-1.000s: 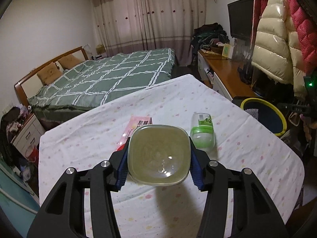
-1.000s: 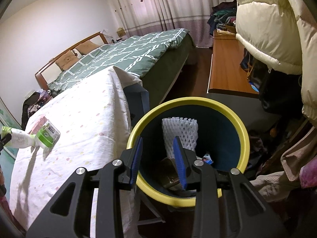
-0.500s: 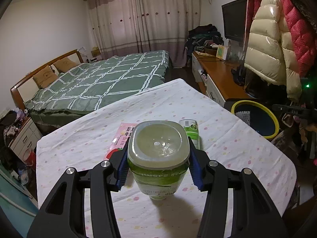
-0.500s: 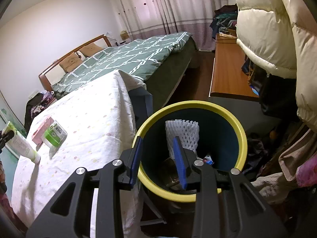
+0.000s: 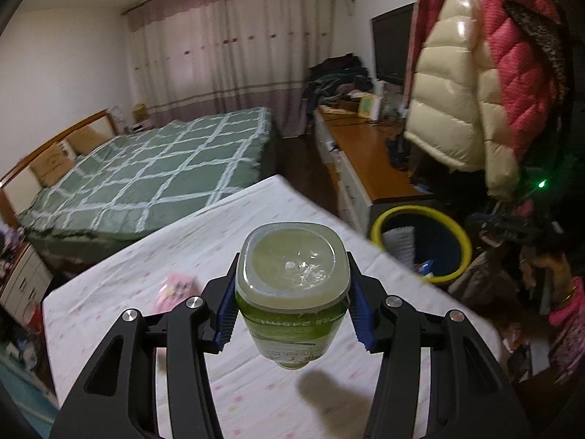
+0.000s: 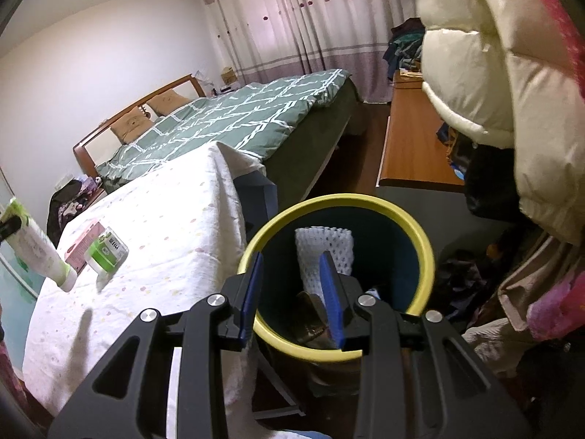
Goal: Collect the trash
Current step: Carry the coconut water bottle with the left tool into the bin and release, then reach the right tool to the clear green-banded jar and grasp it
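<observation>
We have the bottle point(image 5: 292, 292) clamped in the left gripper point(image 5: 292, 311), blue pads pressed against both its sides, its pale base facing the camera and its neck pointing down. It hangs clear above the bench point(image 5: 256, 395), which is covered with a dotted white cloth, and its shadow falls on the cloth below. In the right wrist view the same bottle point(image 6: 36, 248) shows at the far left, tilted in the air over the bench edge.

Our right gripper point(image 6: 292, 292) holds nothing; its jaws stand at a narrow gap over the bin point(image 6: 424, 252), which sits on the floor just beside the bench. Inside the bin we see a white foam net point(image 6: 325, 245) and some dark scraps.

On the bench lie a pink box point(image 6: 82, 243) and a small green-labelled jar point(image 6: 106, 250), touching each other.
</observation>
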Action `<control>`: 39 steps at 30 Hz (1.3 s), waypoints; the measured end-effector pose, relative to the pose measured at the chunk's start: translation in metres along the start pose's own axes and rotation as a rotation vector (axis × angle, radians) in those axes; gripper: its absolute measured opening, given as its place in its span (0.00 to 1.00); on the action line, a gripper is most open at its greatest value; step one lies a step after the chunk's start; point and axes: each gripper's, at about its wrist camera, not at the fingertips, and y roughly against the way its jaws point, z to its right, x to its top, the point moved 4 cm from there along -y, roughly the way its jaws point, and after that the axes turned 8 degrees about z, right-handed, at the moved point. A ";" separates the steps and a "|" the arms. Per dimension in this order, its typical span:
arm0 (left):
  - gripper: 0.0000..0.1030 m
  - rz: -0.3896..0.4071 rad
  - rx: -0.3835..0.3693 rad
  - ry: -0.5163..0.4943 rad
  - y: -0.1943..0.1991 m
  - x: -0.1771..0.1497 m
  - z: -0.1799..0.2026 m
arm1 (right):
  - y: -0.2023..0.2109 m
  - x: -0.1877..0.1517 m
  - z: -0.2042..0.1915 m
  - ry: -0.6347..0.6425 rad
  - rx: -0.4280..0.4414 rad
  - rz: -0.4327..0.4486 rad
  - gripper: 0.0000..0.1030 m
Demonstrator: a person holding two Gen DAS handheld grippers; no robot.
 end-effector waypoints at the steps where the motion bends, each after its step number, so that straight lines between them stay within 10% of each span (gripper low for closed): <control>1: 0.50 0.004 -0.017 -0.012 -0.004 0.007 0.009 | 0.003 -0.001 0.004 -0.004 -0.005 0.002 0.30; 22: 0.51 -0.086 -0.330 -0.121 -0.194 0.061 0.221 | 0.034 -0.029 0.080 -0.079 -0.089 -0.014 0.30; 24: 0.69 -0.094 -0.306 -0.129 -0.207 0.056 0.229 | 0.035 -0.029 0.083 -0.085 -0.089 -0.015 0.30; 39: 0.87 0.037 -0.111 0.048 -0.087 0.035 0.088 | 0.021 -0.034 0.045 -0.043 -0.037 -0.049 0.30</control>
